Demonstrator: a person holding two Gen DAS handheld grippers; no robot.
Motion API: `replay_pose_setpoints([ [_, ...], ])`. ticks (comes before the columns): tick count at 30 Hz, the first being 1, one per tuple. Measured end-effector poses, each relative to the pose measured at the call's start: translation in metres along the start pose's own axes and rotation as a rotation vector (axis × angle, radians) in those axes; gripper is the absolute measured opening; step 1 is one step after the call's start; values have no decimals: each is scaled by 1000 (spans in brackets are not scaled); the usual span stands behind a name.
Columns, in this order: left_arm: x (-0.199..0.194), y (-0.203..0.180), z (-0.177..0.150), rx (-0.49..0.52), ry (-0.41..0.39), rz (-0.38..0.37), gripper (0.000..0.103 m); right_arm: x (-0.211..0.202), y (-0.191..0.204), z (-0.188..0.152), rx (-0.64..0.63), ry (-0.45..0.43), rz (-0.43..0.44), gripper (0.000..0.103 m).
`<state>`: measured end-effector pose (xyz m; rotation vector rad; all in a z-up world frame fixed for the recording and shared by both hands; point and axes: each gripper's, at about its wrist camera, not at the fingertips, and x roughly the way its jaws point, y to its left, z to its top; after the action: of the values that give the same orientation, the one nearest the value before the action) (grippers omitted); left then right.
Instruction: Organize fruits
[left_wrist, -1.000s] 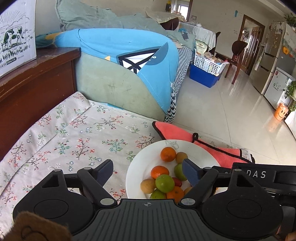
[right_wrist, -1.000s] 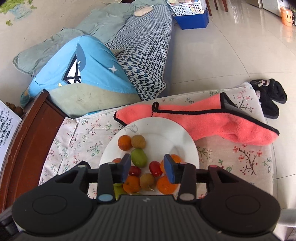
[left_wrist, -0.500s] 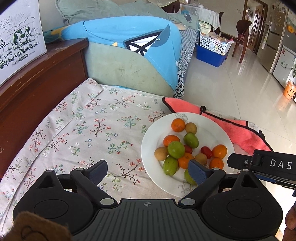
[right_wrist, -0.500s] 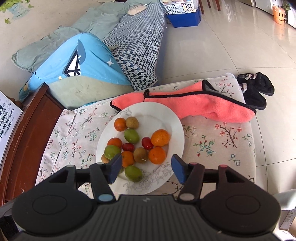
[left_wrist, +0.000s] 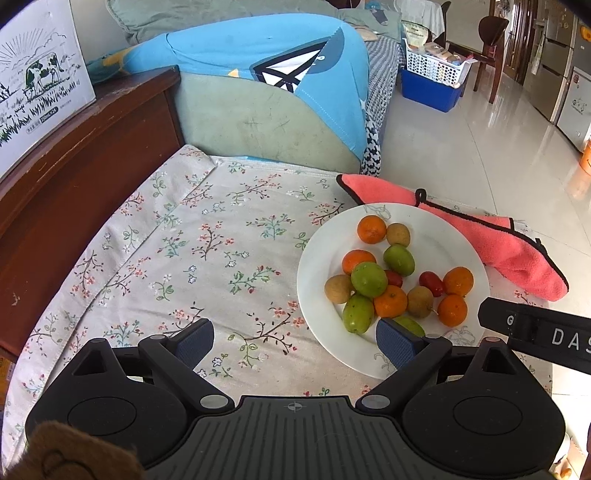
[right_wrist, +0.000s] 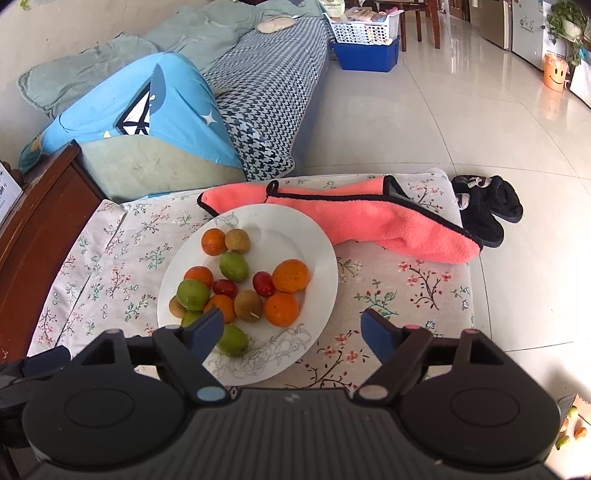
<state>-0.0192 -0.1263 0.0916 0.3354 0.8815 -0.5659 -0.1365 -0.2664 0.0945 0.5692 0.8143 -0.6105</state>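
Thirteen or so small fruits (right_wrist: 236, 284) sat heaped on the white plate (right_wrist: 317, 295), which rested on the floral cloth (left_wrist: 207, 236) with its far edge touching the pink towel (right_wrist: 388, 221). I counted five orange ones, four green, three brownish and two little red ones between them; most crowded the plate's left half, and the right part was bare. One green fruit (right_wrist: 232, 339) lay at the near rim, apart from the pile.

I held my left gripper (left_wrist: 295, 341) above the cloth just left of the plate, fingers spread wide with nothing between them. My right gripper (right_wrist: 291, 332) hung over the plate's near edge; its jaws had just been opening, and only plate and cloth showed in the gap. Beyond the table I could see a white basket (right_wrist: 364, 27) of packets sitting on a blue bin (right_wrist: 365, 55).
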Motion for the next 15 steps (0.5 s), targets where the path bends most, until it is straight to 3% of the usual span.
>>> replay_pose_setpoints([
  [8, 5, 5, 3, -21, 12, 21, 96, 1, 10, -3, -100, -11, -69, 86],
  [15, 7, 1, 2, -1, 15, 29, 96, 4, 12, -4, -113, 5, -90, 91],
])
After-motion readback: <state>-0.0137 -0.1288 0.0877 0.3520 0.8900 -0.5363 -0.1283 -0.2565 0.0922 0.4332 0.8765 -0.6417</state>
